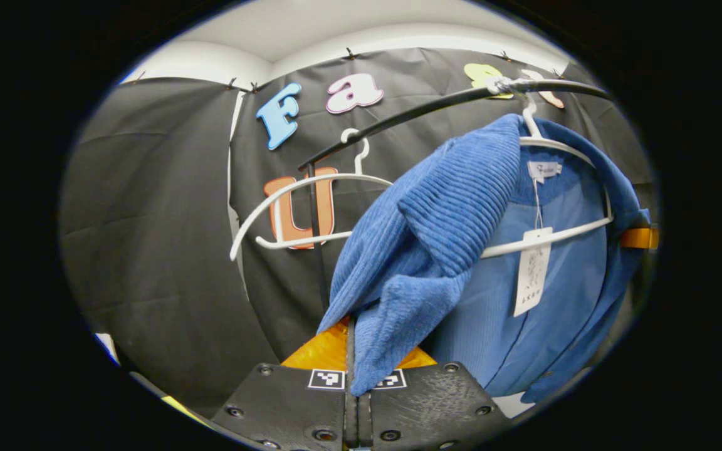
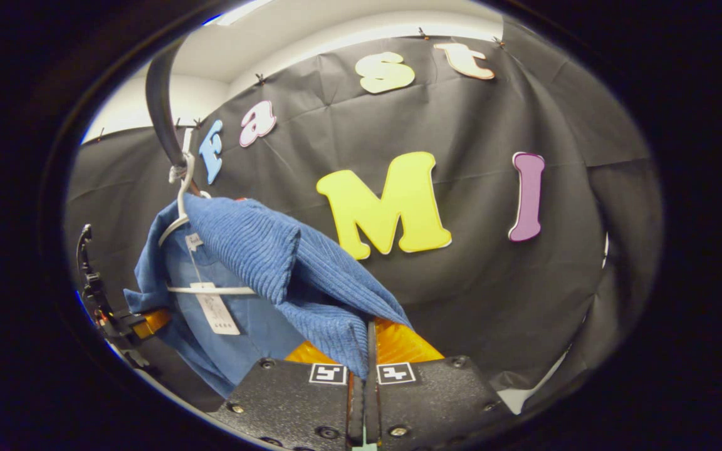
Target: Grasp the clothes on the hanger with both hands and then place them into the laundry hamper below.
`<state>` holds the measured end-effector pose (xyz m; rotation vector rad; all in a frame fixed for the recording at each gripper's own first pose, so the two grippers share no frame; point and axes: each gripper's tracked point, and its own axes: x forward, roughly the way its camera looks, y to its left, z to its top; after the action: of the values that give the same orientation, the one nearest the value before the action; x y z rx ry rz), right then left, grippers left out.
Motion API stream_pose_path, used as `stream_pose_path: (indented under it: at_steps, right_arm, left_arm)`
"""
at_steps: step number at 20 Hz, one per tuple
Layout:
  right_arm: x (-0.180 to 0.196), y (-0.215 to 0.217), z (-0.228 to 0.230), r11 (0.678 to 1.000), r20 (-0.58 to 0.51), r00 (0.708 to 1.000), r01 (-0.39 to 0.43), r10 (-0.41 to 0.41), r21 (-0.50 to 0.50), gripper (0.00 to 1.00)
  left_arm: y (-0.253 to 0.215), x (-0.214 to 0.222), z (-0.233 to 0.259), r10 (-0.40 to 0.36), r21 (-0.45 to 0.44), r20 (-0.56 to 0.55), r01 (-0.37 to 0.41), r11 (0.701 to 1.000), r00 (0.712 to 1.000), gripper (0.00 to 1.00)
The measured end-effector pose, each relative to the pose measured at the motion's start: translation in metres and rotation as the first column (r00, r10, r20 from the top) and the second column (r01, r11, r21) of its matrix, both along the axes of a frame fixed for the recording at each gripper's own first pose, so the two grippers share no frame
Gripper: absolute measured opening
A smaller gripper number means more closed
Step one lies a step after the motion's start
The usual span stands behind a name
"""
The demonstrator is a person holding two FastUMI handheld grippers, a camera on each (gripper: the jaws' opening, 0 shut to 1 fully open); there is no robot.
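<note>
A blue ribbed garment (image 1: 449, 225) hangs on a white hanger (image 1: 555, 235) from a black rail (image 1: 436, 106), with a paper tag (image 1: 531, 269) dangling inside it. My left gripper (image 1: 356, 351) is shut on a fold of the garment's near shoulder, pulled toward the camera. In the right gripper view the same garment (image 2: 261, 250) hangs at the left on its hanger (image 2: 210, 290), and my right gripper (image 2: 367, 351) is shut on its other shoulder. The left gripper (image 2: 148, 322) shows at the garment's far side. The far right gripper (image 1: 640, 238) peeks past the garment's right edge.
A second, bare white hanger (image 1: 298, 207) hangs on the rail to the left of the garment. The rail (image 2: 159, 100) curves overhead in the right gripper view. The black cloth wall stands close behind everything.
</note>
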<state>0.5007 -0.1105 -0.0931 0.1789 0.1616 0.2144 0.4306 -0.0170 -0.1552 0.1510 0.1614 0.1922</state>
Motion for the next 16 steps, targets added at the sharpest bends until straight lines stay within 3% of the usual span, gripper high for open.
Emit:
stream_pose_path:
  at_steps: [4,9,16]
  right_arm:
    - [0.005,-0.014,0.029,0.999,0.049,0.998,0.037,-0.039,0.032,0.05]
    - [0.016,-0.02,0.064,0.997,0.114,0.993,0.031,-0.039,0.069,0.05]
    - [0.042,-0.018,0.091,0.998,0.172,0.984,0.047,-0.053,0.038,0.05]
  left_arm:
    - [0.016,-0.004,0.023,0.023,0.009,0.039,-0.024,1.0,0.999,0.06]
    - [0.039,-0.001,0.06,0.066,-0.047,0.098,-0.062,0.997,0.993,0.05]
    - [0.059,0.021,0.107,0.062,-0.051,0.14,-0.055,0.997,0.988,0.05]
